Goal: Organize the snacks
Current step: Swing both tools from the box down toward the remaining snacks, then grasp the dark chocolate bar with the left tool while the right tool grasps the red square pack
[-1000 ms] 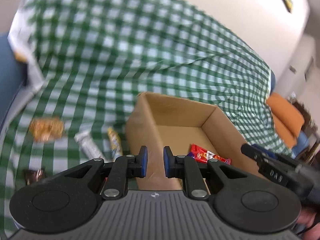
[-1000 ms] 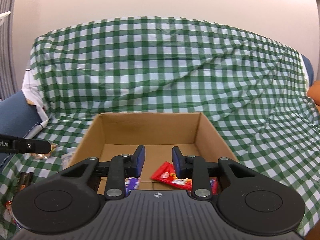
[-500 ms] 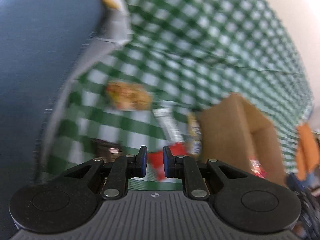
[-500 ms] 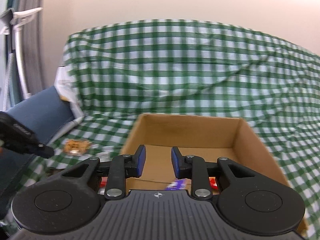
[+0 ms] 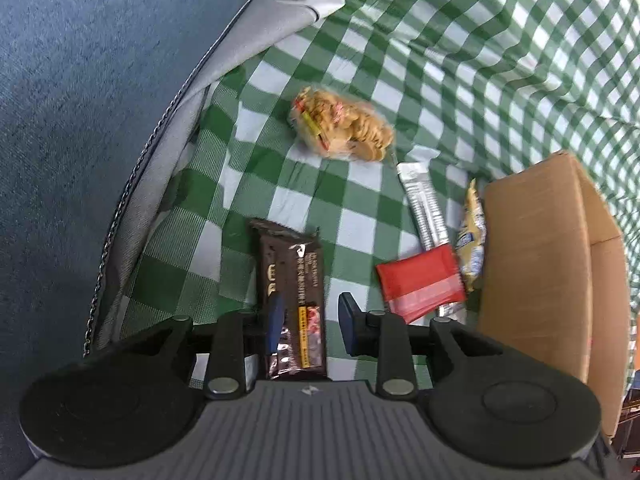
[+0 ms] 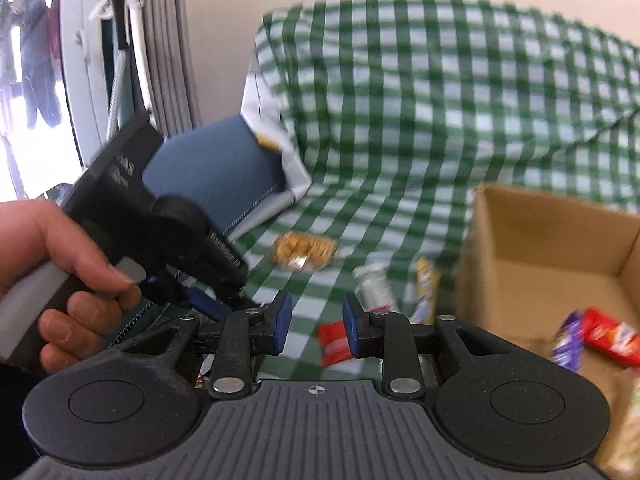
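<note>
The left gripper (image 5: 307, 322) is pointing steeply down over the green-checked cloth (image 5: 360, 216), and its jaws have just been opening; they are now standing a modest way apart. The dark brown snack bar (image 5: 289, 280) is lying flat on the cloth directly beneath that gap, its near half running between the two blue pads, though whether either pad is touching the wrapper cannot be told from this view. Just to the right of the bar the red packet (image 5: 420, 282) is resting, partly overlapping the lower end of the silver stick packet (image 5: 425, 208). The yellow packet (image 5: 472, 240) is lying against the outer wall of the cardboard box (image 5: 536, 264). Farther off, beyond the bar, the bag of round biscuits (image 5: 342, 124) is sitting on its own.

The right gripper (image 6: 314, 322) is hovering level with the scene (this view is somewhat blurred), its jaws a narrow way apart with nothing gripped between them. A hand (image 6: 60, 276) at the left is holding the other gripper's handle. Inside the box a red wrapper (image 6: 610, 336) and a purple wrapper (image 6: 568, 344) are lying on the floor.
</note>
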`<state>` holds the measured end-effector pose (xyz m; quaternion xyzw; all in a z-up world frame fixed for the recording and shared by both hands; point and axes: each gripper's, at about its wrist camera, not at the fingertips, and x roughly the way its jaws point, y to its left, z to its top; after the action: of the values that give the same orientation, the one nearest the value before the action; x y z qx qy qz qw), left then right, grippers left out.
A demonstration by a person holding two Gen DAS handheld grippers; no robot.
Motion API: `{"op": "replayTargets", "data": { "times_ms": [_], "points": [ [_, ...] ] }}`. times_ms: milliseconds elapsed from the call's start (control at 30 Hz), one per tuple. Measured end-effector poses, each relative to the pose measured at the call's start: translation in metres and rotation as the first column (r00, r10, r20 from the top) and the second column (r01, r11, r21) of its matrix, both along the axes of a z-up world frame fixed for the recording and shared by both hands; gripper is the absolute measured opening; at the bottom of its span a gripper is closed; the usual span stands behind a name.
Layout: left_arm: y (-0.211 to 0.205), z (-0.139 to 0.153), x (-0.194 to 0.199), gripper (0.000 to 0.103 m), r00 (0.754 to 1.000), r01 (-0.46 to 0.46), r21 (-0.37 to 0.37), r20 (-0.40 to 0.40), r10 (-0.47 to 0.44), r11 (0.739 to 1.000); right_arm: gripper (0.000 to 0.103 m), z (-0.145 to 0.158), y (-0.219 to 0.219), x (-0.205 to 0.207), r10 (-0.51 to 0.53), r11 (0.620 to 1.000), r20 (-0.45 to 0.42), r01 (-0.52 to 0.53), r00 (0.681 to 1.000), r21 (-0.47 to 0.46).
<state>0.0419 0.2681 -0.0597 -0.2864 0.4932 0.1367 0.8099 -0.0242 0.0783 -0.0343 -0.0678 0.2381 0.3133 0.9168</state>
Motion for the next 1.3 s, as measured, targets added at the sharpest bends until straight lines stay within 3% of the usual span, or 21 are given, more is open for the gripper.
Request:
{"op": "replayTargets", "data": {
  "times_ms": [267,400,600,733,867,1033,1300],
  "points": [
    [-0.001,-0.007,0.007,0.034,0.999,-0.003,0.019,-0.038,0.004,1.000,0.033,-0.050,0.035,0.050,-0.168,0.985,-0.116,0.163,0.979,-0.058],
    [-0.001,-0.007,0.009,0.034,0.999,-0.006,0.025,-0.043,0.007,1.000,0.060,-0.066,0.038,0.075,-0.244,0.970,-0.175,0.237,0.954,-0.062],
    [0.000,-0.006,0.009,0.034,0.998,-0.013,0.047,-0.053,0.016,0.999,0.071,-0.083,0.048,0.098,-0.271,0.962,-0.233,0.267,0.934,-0.053],
    [0.005,-0.008,0.008,0.034,0.998,-0.024,0.044,-0.058,0.027,0.999,0.077,-0.090,0.062,0.105,-0.259,0.966,-0.195,0.250,0.946,-0.069],
    [0.005,-0.008,0.008,0.034,0.998,-0.023,0.051,-0.062,0.026,0.998,0.076,-0.093,0.073,0.107,-0.234,0.970,-0.161,0.220,0.959,-0.100],
    [0.005,-0.007,0.006,0.034,0.998,-0.031,0.048,-0.058,0.033,0.998,0.048,-0.094,0.073,0.108,-0.225,0.970,-0.130,0.208,0.966,-0.128],
    [0.005,-0.005,0.006,0.034,0.999,-0.026,0.040,-0.042,0.028,0.999,0.040,-0.091,0.061,0.100,-0.193,0.977,-0.114,0.180,0.974,-0.119]
  ]
}}
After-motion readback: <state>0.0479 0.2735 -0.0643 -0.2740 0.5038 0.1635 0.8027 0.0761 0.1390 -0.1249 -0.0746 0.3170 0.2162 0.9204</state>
